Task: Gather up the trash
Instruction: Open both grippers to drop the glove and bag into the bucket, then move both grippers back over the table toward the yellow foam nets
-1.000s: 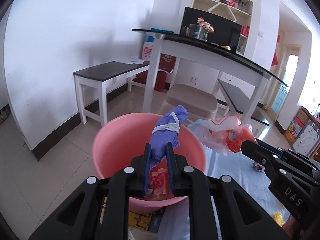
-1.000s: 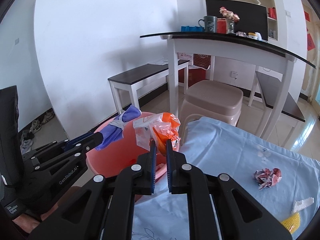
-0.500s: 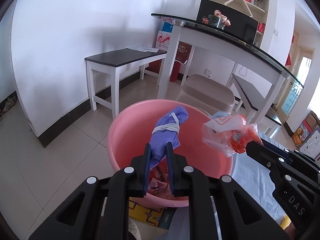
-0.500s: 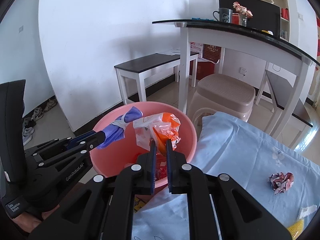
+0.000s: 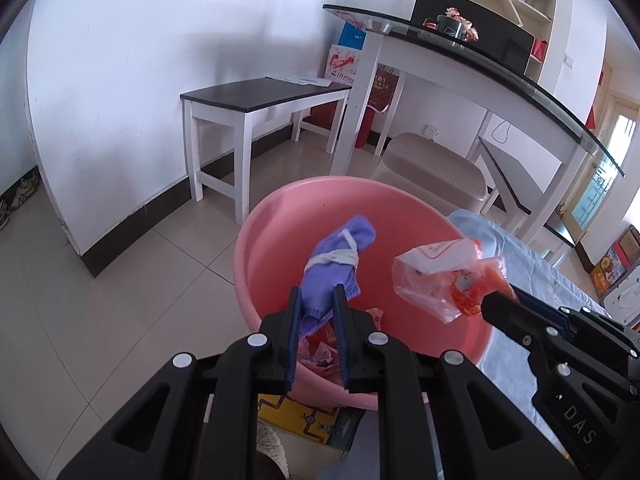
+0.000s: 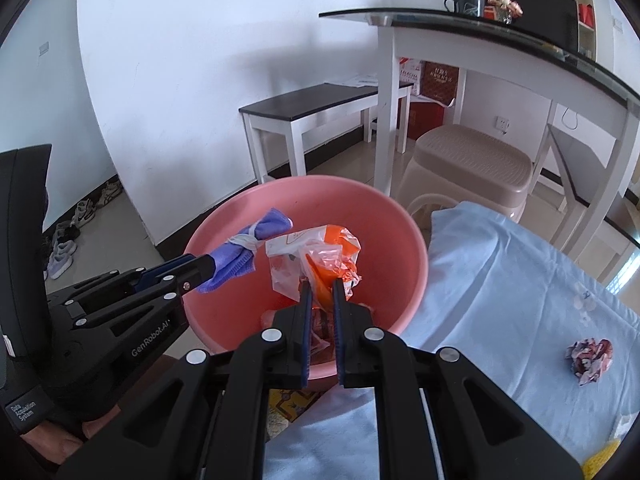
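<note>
Holding both loads over the pink basin (image 5: pixel 260 264): left tongs (image 5: pixel 316 300) are pinching a purple cloth bundle (image 5: pixel 334 264) tied w/ a white strip, jaws nearly closed on its lower end. Right tongs (image 6: pixel 320 288) are gripping a crumpled clear-and-orange plastic bag (image 6: pixel 316 260), and their jaws have just been easing apart w/ the bag between them. Risks, prob.: the bag is light & springy, so it may be clinging to a pad or drifting toward the rim instead of dropping. Cloth is dangling near the bag; releasing both together could be tangling them. One crumpled paper ball (image 6: pixel 588 360) is waiting on the blue-covered counter (image 6: pixel 500 280).
</note>
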Tool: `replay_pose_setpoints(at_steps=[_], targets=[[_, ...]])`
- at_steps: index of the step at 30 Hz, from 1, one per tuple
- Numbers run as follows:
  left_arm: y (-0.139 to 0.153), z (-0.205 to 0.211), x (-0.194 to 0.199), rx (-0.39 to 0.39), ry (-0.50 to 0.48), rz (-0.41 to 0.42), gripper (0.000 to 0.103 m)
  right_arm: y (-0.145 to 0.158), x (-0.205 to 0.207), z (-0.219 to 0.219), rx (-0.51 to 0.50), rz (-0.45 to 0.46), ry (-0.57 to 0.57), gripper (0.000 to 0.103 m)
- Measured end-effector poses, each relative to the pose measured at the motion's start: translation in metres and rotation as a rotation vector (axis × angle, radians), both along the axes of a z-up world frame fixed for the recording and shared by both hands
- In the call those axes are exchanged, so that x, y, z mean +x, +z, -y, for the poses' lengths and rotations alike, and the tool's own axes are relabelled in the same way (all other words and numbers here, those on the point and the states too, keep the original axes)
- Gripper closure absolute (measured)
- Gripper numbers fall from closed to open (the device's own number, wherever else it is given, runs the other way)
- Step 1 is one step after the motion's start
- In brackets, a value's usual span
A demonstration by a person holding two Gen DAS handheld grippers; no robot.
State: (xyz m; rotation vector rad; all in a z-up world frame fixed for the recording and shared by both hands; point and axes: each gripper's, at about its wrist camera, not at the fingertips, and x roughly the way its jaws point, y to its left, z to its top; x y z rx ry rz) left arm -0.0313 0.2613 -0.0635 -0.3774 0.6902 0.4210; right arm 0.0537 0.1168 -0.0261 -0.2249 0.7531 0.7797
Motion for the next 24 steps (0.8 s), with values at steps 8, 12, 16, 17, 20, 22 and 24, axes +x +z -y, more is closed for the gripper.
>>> replay_pose_setpoints(at_steps=[8, 12, 16, 17, 20, 22, 24], targets=[[0.0, -0.001, 0.0, -0.017, 0.013, 0.0, 0.075, -0.008, 0.004, 0.0, 0.014, -0.068, 0.007, 0.076], [0.003, 0.001, -0.002, -0.02, 0.004, 0.011, 0.068, -0.006, 0.003, 0.003, 0.027, -0.067, 0.001, 0.073], [0.008, 0.006, -0.003, -0.006, -0.016, 0.031, 0.063, -0.002, 0.002, 0.009, 0.038, -0.067, -0.009, 0.073], [0.01, 0.008, -0.003, -0.004, -0.021, 0.035, 0.063, -0.001, 0.002, 0.011, 0.04, -0.066, -0.011, 0.073], [0.012, 0.011, -0.003, -0.005, -0.029, 0.04, 0.063, 0.001, -0.001, 0.018, 0.044, -0.059, -0.019, 0.073], [0.014, 0.015, -0.003, -0.003, -0.036, 0.041, 0.063, 0.004, -0.003, 0.023, 0.047, -0.054, -0.025, 0.073], [0.016, 0.019, -0.002, 0.0, -0.047, 0.046, 0.062, 0.005, -0.004, 0.03, 0.053, -0.05, -0.034, 0.073]])
